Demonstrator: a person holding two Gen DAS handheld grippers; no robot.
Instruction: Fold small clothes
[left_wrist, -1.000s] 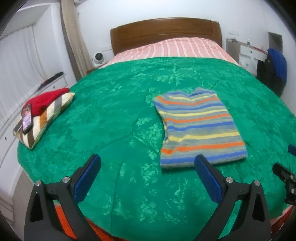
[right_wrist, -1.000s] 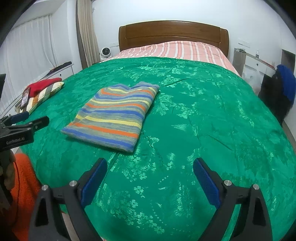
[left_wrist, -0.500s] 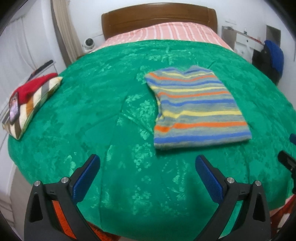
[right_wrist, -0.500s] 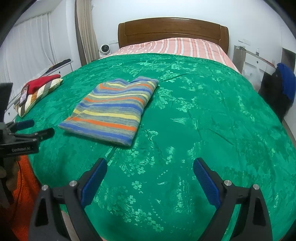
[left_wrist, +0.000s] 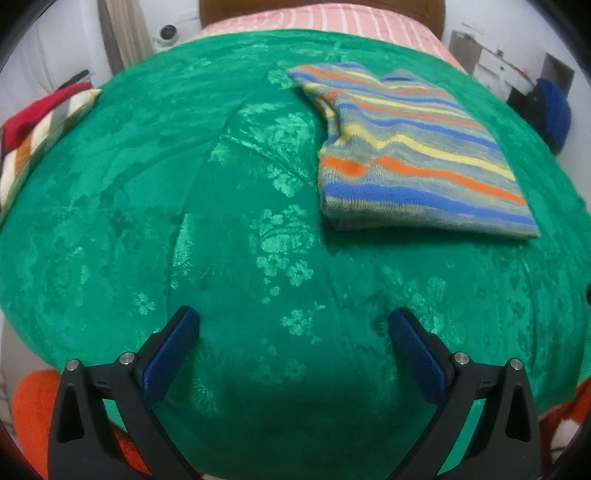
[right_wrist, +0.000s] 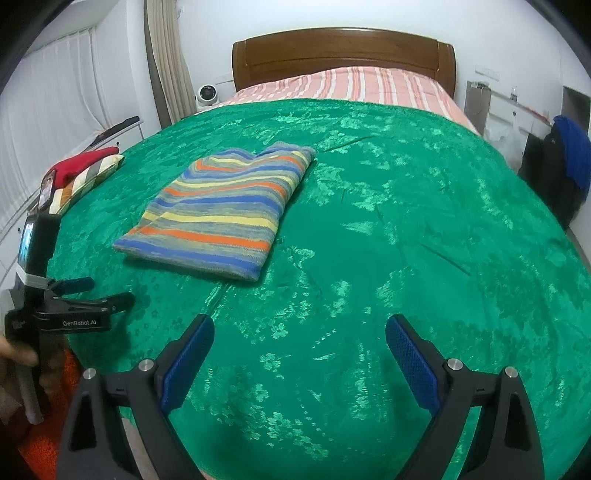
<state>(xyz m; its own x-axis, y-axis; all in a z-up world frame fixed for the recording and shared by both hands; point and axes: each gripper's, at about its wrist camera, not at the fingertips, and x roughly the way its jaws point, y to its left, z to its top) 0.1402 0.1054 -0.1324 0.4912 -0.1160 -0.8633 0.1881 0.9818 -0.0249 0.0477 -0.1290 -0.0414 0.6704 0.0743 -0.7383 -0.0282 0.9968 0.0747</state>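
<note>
A folded striped knit garment, with blue, orange, yellow and grey bands, lies flat on the green bedspread. It also shows in the right wrist view, left of centre. My left gripper is open and empty, low over the bedspread, short of the garment's near left corner. My right gripper is open and empty, near the bed's front edge, right of the garment. The left gripper's body shows at the left of the right wrist view.
A striped cushion with a red cloth and a phone on it lies at the bed's left edge. The wooden headboard and pink striped sheet are at the far end. A chair with dark and blue clothing stands right.
My left gripper has moved forward and down over the bed, so the garment looks larger and closer. My right gripper has moved forward slightly. Both stay open.
</note>
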